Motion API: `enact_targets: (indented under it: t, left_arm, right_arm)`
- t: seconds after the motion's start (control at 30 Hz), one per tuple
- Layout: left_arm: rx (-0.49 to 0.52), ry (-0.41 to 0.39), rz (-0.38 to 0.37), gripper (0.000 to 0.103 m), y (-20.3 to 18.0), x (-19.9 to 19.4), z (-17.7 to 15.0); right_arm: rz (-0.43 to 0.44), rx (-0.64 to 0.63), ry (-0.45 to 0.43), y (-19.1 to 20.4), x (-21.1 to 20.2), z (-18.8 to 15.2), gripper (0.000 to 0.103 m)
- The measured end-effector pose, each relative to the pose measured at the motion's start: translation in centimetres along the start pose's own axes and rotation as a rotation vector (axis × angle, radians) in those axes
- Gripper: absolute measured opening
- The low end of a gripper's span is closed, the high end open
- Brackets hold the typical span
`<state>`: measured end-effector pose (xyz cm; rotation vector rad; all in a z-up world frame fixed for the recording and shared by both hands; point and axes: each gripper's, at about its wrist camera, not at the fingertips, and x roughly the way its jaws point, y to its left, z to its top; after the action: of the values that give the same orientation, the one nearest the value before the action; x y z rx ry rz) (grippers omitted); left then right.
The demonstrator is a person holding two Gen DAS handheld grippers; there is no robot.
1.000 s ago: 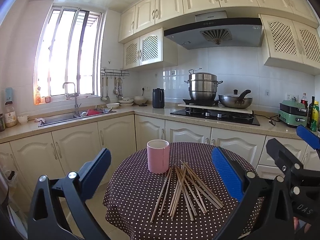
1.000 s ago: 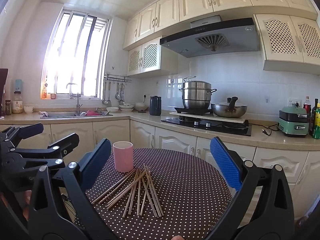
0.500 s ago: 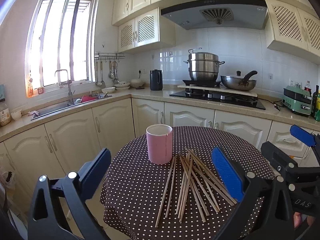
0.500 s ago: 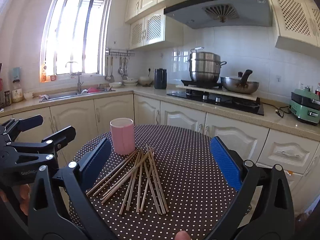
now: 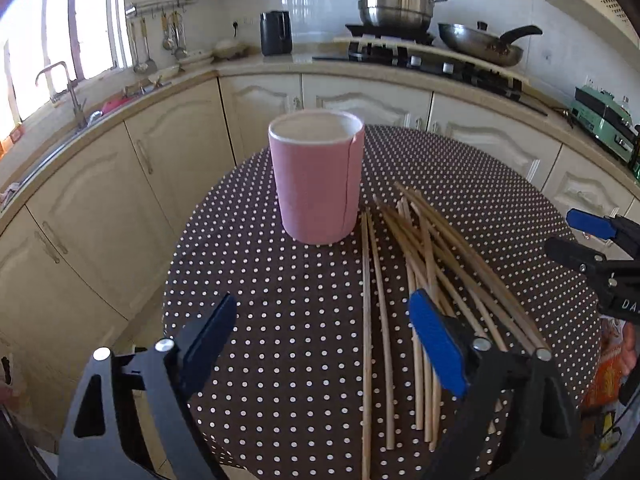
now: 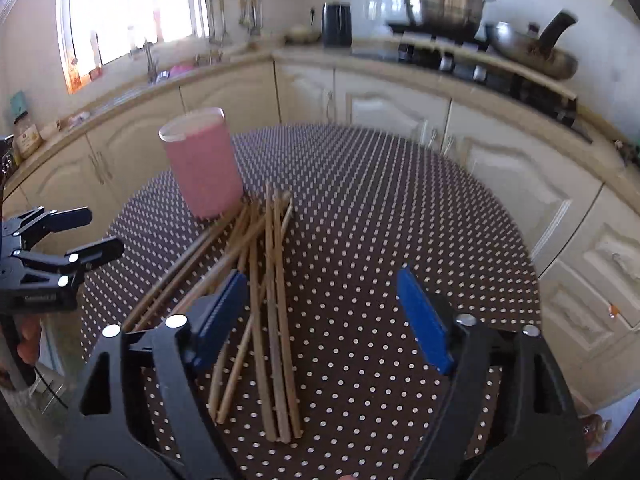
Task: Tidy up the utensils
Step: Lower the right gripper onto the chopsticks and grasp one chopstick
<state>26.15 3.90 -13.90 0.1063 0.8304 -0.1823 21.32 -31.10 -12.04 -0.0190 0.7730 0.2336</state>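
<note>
- Lying in a loose, crossed heap on the round table under its dark brown white-dotted cloth point(image 5: 280, 300), the thin pale wooden chopsticks point(image 5: 404, 280) are running lengthwise away from both cameras, their far tips ending just beside the upright pink cylindrical holder point(image 5: 318, 184).
- Sitting off-centre from the left gripper point(image 5: 324, 344), the heap is mostly passing under and beyond its right blue-padded finger point(image 5: 438, 344), while two straighter sticks are lying in the gap between the fingers (on the cloth below them, not pinched).
- Closing a little at this moment, the left gripper's jaws are still spread wide with nothing pressed between the pads.
- Mirroring that, the right gripper point(image 6: 324, 320) is seeing the chopsticks point(image 6: 272, 300) towards its own left, several of them passing under its left blue pad point(image 6: 222, 312) and a few lying in the gap; its jaws are also closing yet holding nothing.
- Standing between the two grippers, the heap is looking about equally near to each; the right one is appearing in the left view as a black clamp at the right edge point(image 5: 600, 256), and the left one likewise at the left edge of the right view point(image 6: 52, 256).
- Judging from this, the pads are facing each other across the sticks' long axis, so closing would be squeezing them sideways; either hand would be needing to shift inward towards the heap first.
- Tilted in the right view, the pink holder point(image 6: 202, 164) is probably only looking so through the lens.
</note>
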Motion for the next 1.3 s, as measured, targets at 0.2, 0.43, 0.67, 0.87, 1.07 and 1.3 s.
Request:
enact_targets:
  t: [0.2,0.43,0.67,0.87,1.07,1.3]
  left_arm:
    - [0.007,0.187,-0.068,0.062,0.6,5.6,-0.1]
    - [0.028,0.263,-0.106,0.052,0.1,8.3,0.2]
    - [0.047,0.289,-0.121,0.044,-0.6,8.5,1.3]
    - [0.072,0.305,-0.078,0.042,-1.9,9.2,1.2]
    - [0.082,0.321,-0.052,0.039,-3.0,10.1,2.5]
    - [0.057,0.329,-0.037,0.016,-3.1,10.9,4.0]
  right_arm:
    - [0.11,0.022,0.207,-1.3,5.3,0.7,0.047]
    - [0.207,0.021,0.307,-1.0,7.7,1.4,0.036]
    - [0.222,-0.003,0.361,0.0,9.5,2.8,0.035]
    - [0.207,-0.011,0.412,1.0,11.5,3.7,0.029]
    - [0.151,-0.051,0.452,2.3,13.2,5.0,0.023]
    - [0.084,-0.126,0.497,3.8,15.2,6.6,0.023]
